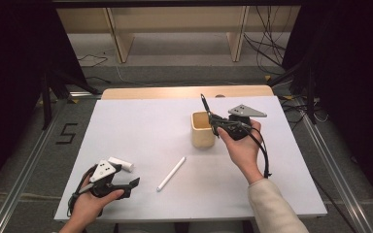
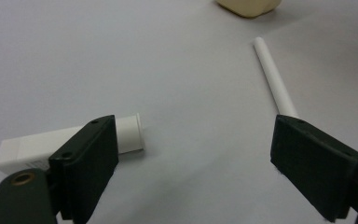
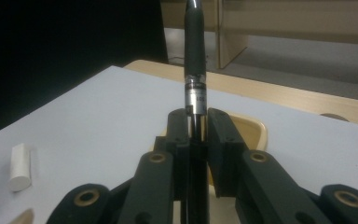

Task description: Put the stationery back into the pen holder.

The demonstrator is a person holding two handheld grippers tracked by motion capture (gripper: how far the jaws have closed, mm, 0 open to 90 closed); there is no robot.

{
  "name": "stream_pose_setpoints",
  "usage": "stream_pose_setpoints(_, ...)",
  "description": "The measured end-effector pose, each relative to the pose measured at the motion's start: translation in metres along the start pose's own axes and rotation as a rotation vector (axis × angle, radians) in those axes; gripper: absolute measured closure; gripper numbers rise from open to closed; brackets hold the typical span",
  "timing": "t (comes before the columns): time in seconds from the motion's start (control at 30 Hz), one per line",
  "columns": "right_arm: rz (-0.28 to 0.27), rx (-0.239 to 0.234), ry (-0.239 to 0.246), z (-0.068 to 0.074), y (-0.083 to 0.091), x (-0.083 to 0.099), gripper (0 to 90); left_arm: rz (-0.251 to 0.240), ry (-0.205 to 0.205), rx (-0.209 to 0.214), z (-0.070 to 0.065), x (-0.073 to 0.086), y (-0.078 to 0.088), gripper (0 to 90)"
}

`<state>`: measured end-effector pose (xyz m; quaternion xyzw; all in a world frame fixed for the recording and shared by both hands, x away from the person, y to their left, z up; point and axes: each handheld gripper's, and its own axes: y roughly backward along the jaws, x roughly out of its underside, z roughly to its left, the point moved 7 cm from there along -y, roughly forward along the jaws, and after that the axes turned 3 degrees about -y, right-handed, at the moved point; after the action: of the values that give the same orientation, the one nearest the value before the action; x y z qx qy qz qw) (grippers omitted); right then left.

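My right gripper (image 1: 215,122) hovers over the rim of a cream square cup (image 1: 201,132), shut on a black pen (image 1: 204,103) that points upward. In the right gripper view the pen (image 3: 195,65) stands upright between the closed jaws (image 3: 196,123), with the cup (image 3: 254,128) right behind them. My left gripper (image 1: 126,175) rests near the table's front left corner, open and holding nothing. Its jaws (image 2: 191,154) stand wide. A short white tube (image 2: 42,147) lies partly behind the left jaw, and a long white stick (image 2: 274,77) reaches toward the right jaw.
The white tube (image 1: 120,163) and the white stick (image 1: 171,173) lie on the white table cover (image 1: 141,121) between the two hands. A wooden table edge (image 1: 184,91) runs along the back. Cables and shelf legs are on the floor beyond.
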<state>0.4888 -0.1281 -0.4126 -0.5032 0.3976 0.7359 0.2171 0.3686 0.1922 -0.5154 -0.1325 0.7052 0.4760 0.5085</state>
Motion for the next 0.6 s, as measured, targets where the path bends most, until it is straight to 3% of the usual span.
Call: stream_pose_setpoints(0.6, -0.016, 0.009, -0.007, -0.003, -0.011, -0.011, 80.2, 0.002, -0.002, 0.001, 0.000, 0.000, 0.000, 14.9)
